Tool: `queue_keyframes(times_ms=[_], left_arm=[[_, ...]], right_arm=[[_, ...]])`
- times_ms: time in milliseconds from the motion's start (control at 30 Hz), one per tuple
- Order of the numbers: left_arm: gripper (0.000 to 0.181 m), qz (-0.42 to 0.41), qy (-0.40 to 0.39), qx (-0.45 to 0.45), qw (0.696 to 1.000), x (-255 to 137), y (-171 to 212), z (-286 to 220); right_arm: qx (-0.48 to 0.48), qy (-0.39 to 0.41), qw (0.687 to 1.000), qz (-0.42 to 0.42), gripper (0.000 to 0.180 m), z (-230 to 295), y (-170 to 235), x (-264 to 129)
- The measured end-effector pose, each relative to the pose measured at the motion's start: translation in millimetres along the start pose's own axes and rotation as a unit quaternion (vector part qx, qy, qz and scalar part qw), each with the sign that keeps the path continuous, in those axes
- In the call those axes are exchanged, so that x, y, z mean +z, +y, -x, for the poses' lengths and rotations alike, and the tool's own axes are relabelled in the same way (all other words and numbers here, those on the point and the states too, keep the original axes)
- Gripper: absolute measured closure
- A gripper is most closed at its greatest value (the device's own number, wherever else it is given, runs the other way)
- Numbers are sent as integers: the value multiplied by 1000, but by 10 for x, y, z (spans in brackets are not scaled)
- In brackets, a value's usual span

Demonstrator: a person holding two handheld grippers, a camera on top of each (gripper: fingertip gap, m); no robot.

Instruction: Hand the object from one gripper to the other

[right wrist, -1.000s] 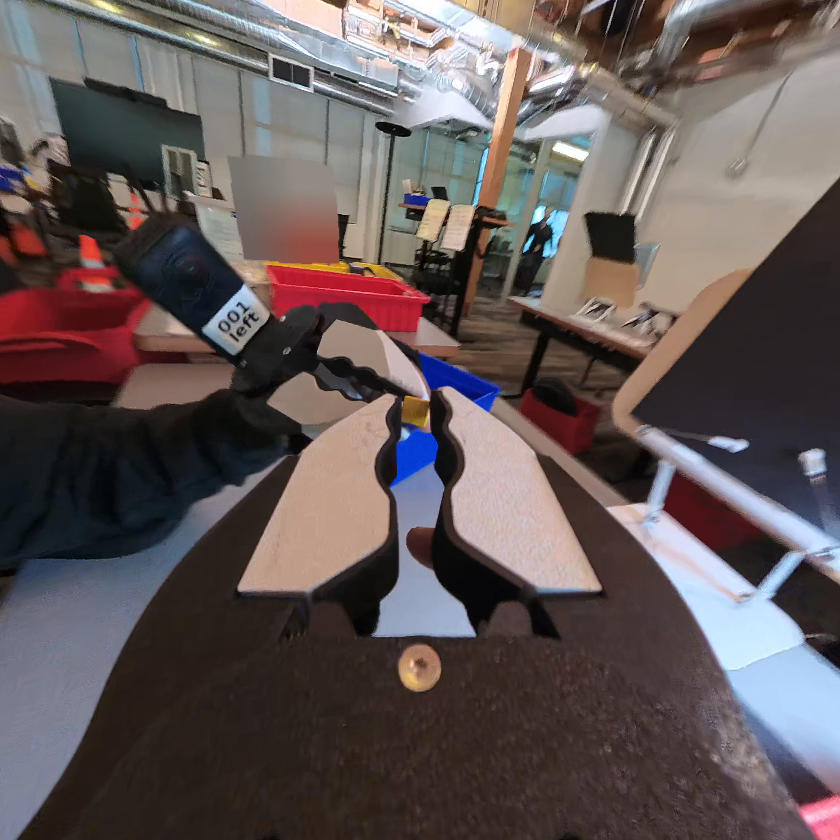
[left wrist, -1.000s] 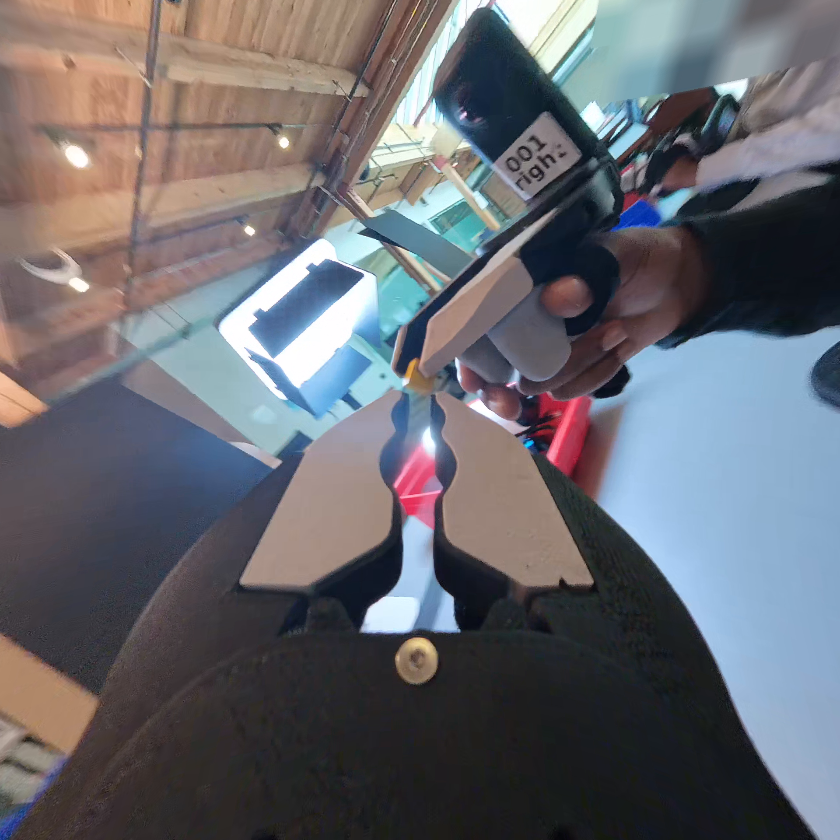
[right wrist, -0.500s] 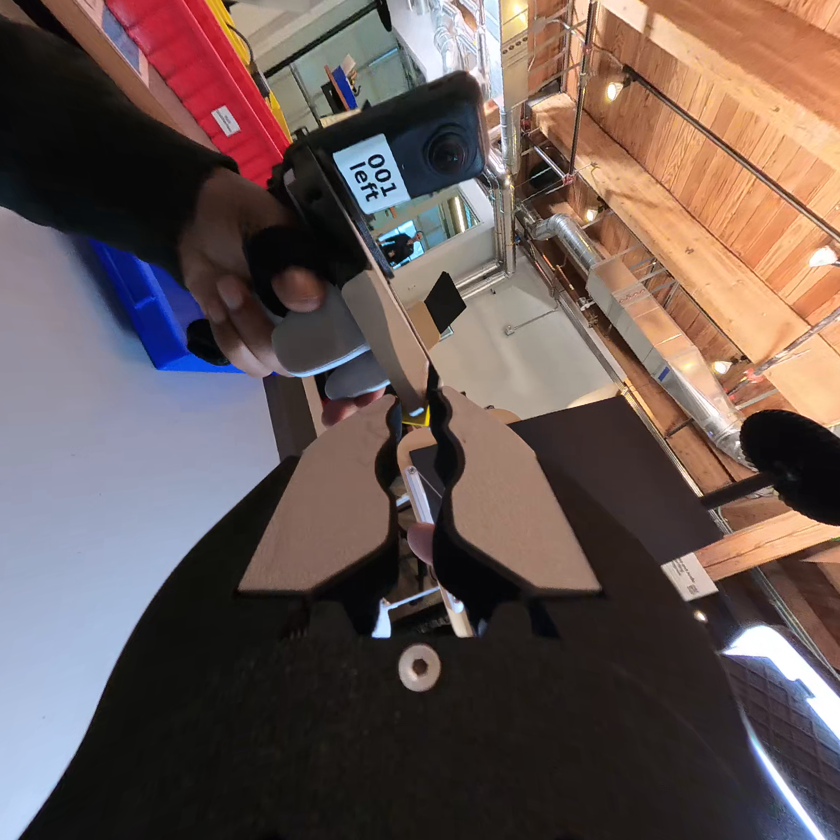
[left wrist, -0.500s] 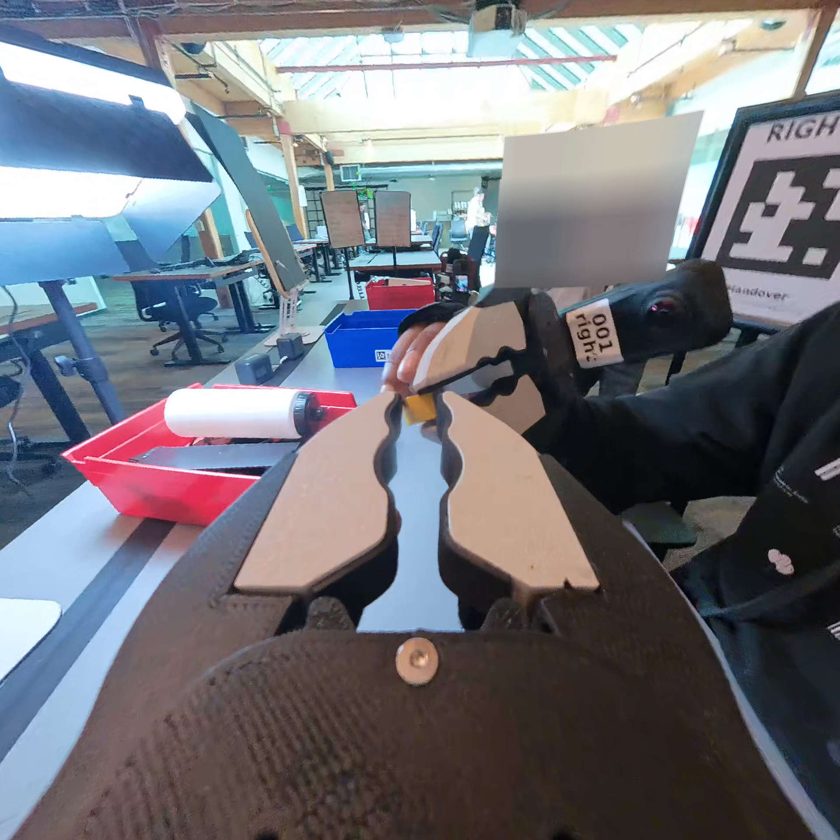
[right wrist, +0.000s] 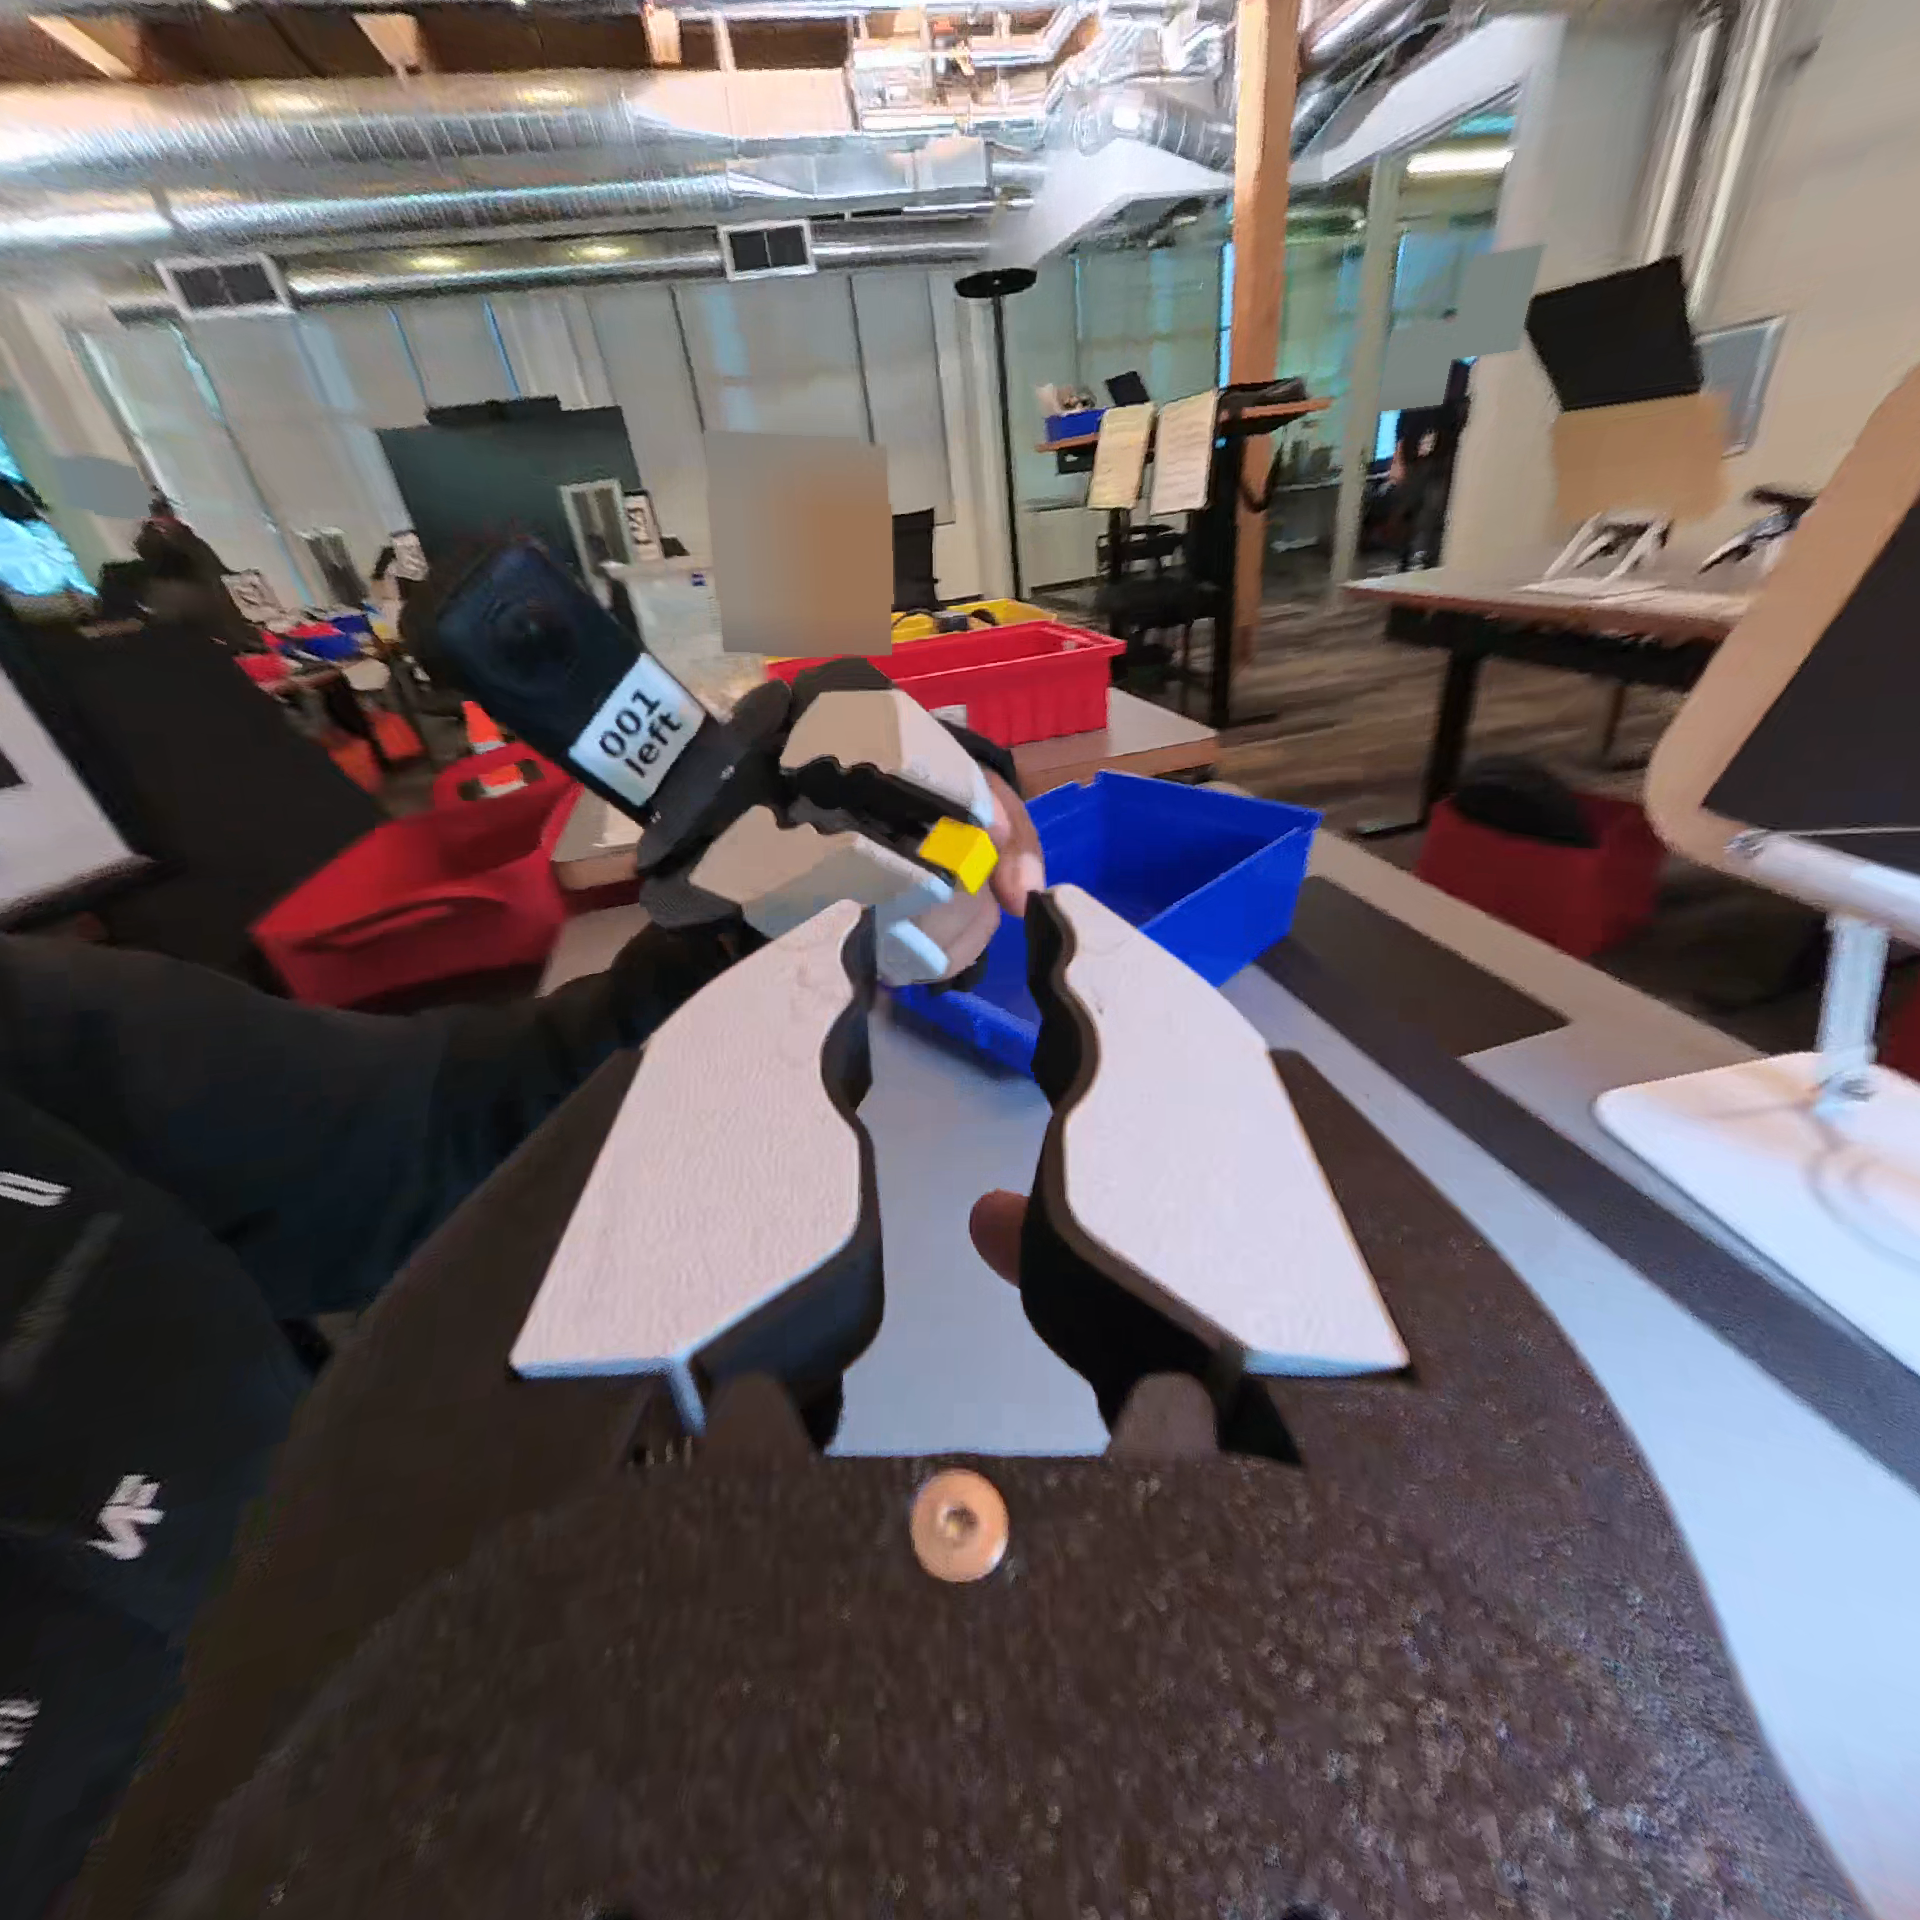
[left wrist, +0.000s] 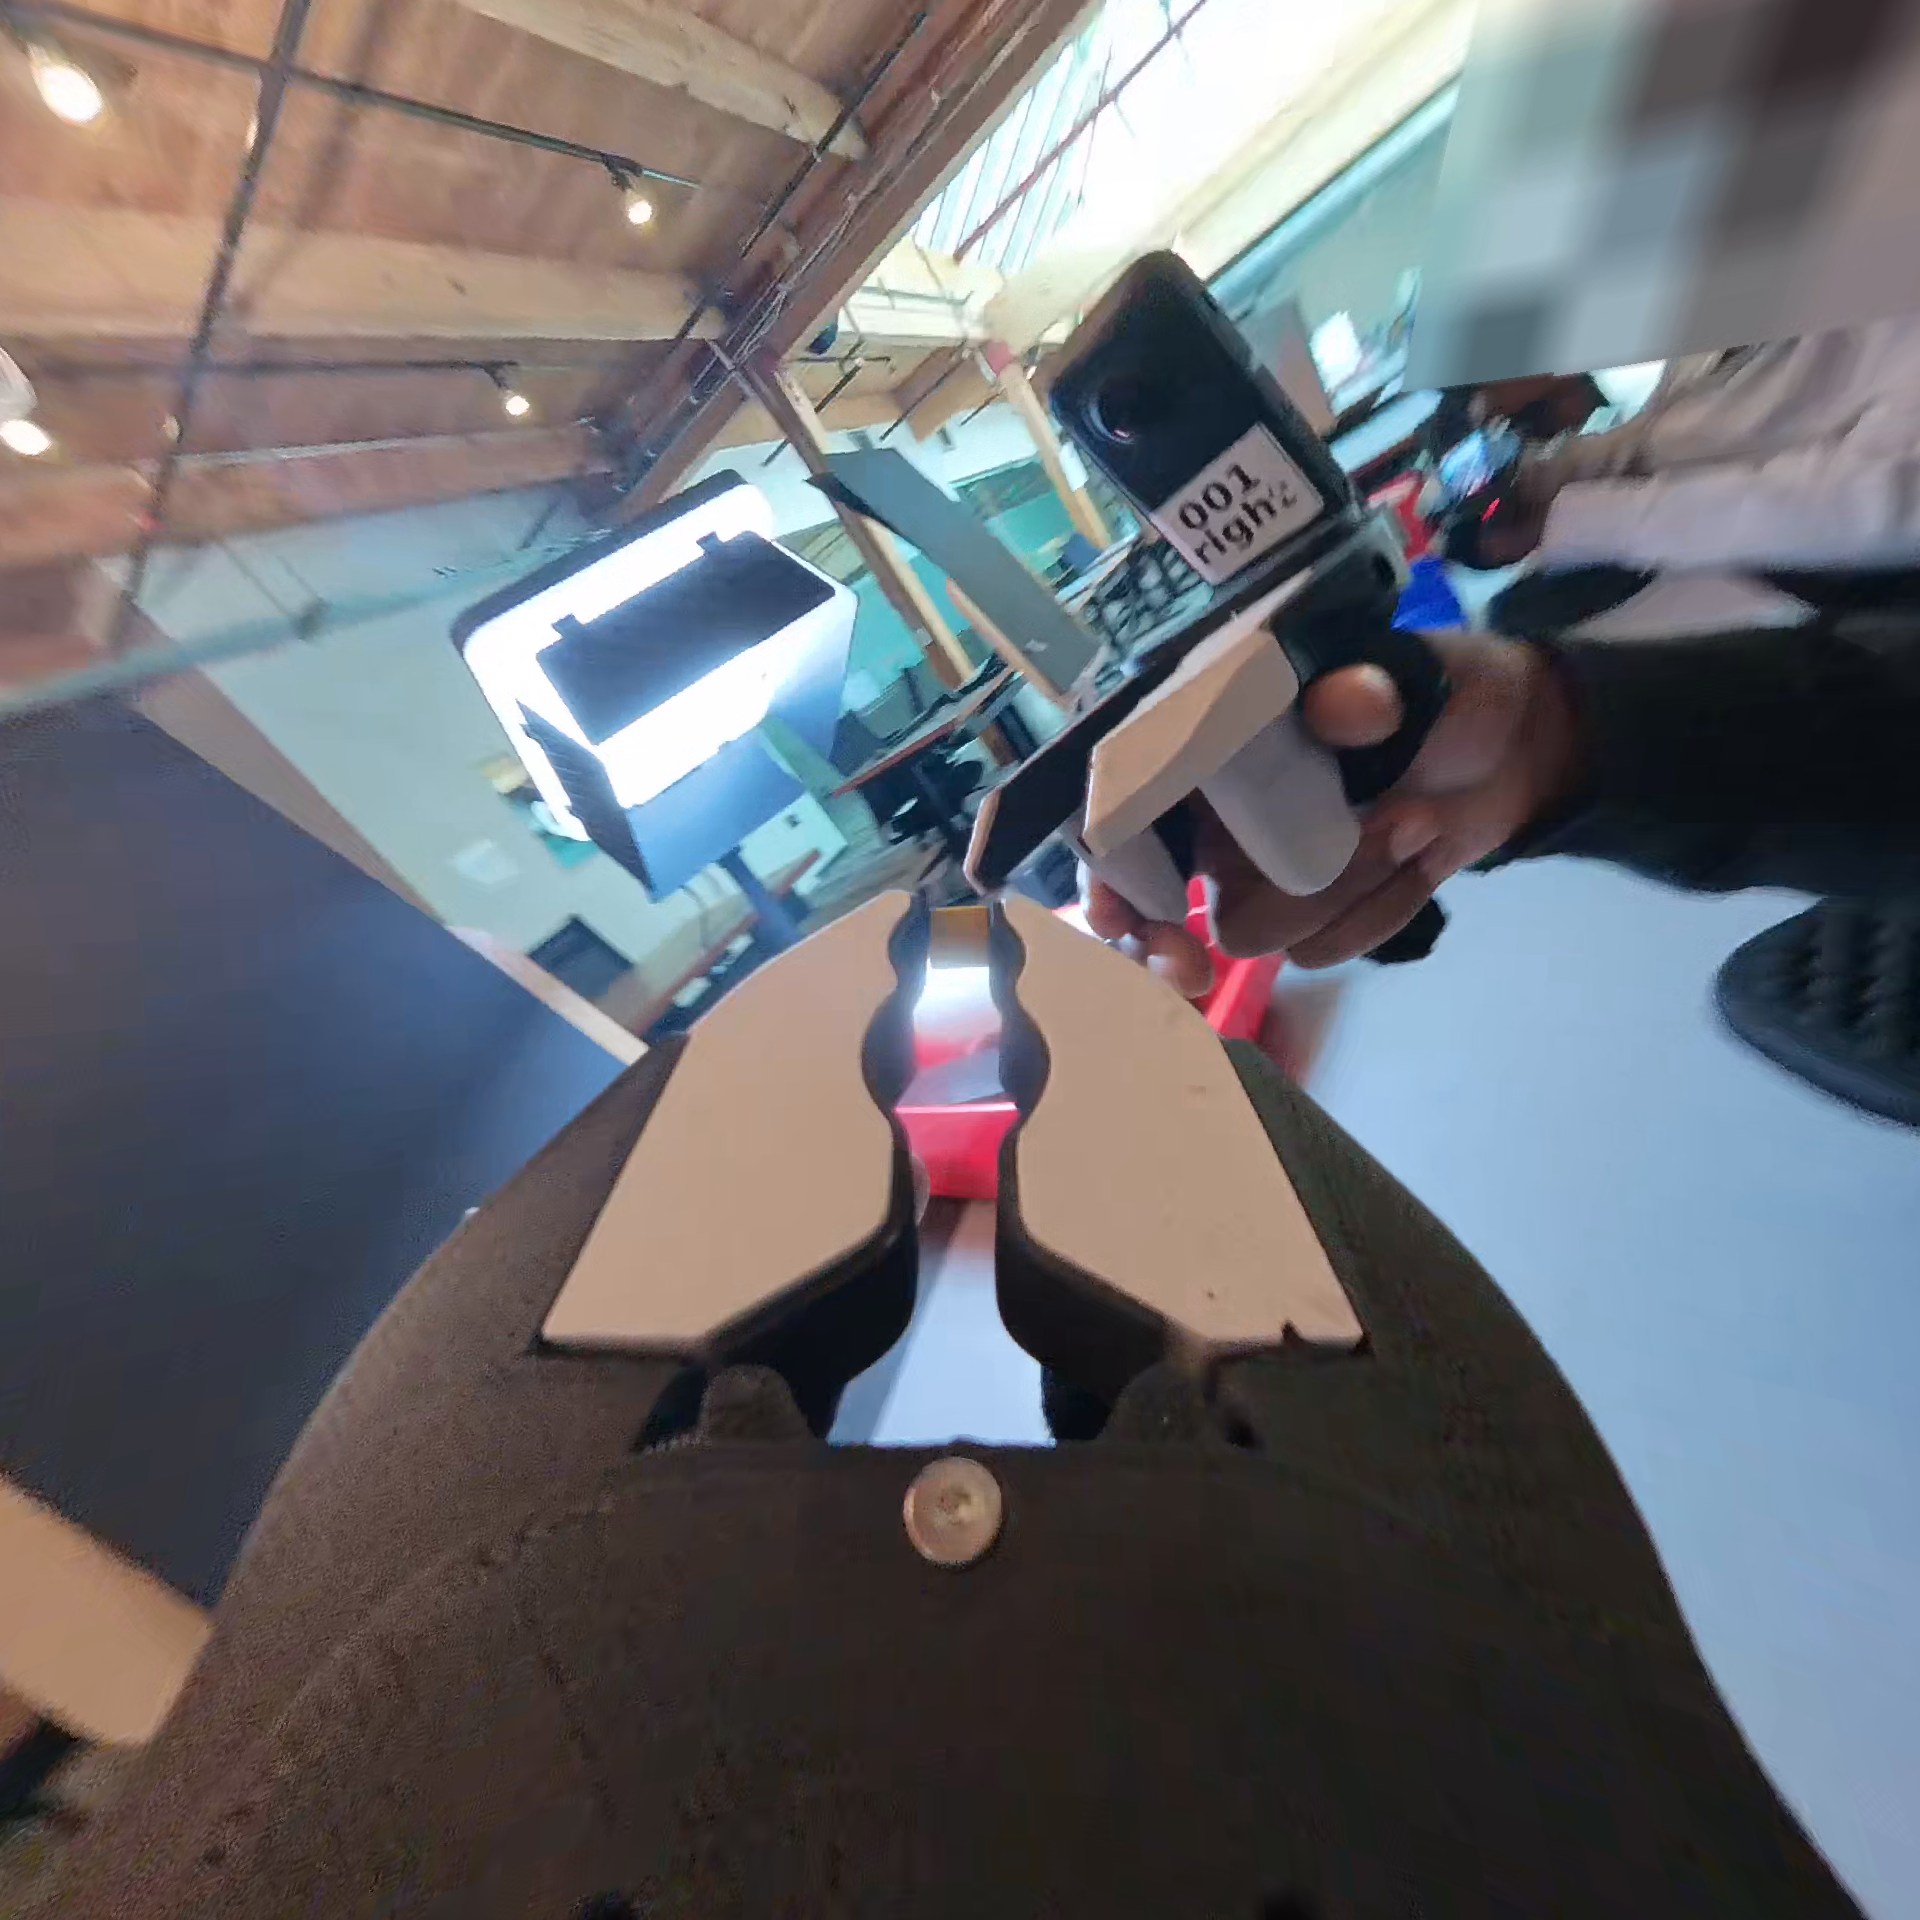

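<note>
Jaws of my left gripper [right wrist: 961,847] pinch the yellow block [right wrist: 960,853] at their tips. My right gripper [right wrist: 948,914] has its jaws spread and empty, just beside the block, above the blue bin [right wrist: 1164,862].

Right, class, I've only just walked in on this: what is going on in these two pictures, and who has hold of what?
A person holds a two-finger gripper in each hand and is passing a small yellow block between them. The left gripper is shut on the block at its fingertips. The right gripper is open and holds nothing; its tips sit close beside the block but apart from it. Judging by that, the block now rests with the left side. A blue bin sits on the table behind.
</note>
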State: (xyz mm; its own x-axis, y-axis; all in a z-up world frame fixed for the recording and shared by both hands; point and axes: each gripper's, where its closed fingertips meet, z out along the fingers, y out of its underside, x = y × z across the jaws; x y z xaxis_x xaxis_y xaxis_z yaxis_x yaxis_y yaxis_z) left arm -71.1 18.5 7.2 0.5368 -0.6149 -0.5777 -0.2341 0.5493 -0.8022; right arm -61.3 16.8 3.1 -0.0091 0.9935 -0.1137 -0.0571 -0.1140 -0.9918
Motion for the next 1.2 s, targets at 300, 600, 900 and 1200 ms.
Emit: queue_keyframes(times_ms=[300,600,900,1200], left_arm=[[170,20,-24,109,994,30,36,-64],[170,28,-29,155,987,50,71,-104],[170,33,-17,198,980,84,81,-221],[167,-34,16,-148,988,-21,-43,100]], right_arm=[[12,10,1000,3,180,-3,9,15],[36,-3,999,-11,159,2,-13,19],[41,-13,998,37,165,30,161,89],[-164,100,981,-24,165,-124,-161,-132]])
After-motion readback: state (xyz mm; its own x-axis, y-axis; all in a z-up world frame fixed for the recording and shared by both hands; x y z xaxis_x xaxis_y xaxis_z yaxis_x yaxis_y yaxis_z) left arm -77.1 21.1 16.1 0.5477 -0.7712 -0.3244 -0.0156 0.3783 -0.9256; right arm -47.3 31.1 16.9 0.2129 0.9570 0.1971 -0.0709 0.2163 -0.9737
